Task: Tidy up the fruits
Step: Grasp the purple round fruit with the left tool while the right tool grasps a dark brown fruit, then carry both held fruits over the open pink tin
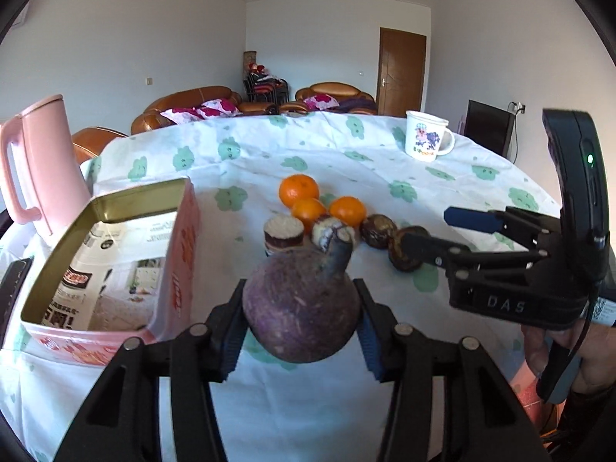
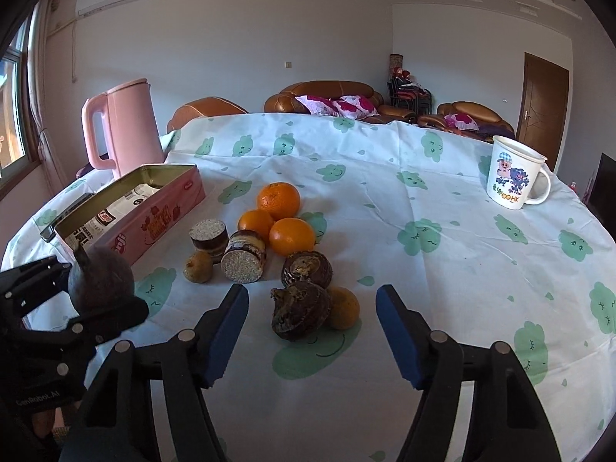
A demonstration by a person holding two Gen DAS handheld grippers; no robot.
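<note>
Gripping a purple radish [image 1: 300,308], the left gripper [image 1: 302,331] leads. Right gripper [image 2: 312,331] gapes around a dark bulb [image 2: 300,310], not pinching. Tin [image 1: 111,200] holds no produce yet.

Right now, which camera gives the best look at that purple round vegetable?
The left wrist view: the purple vegetable fills the centre, sharp and sunlit, sitting between the left claw with its stalk visible. The right wrist view catches it only at the left edge, small, shadowed and partly hidden by the claw's dark frame.
</note>
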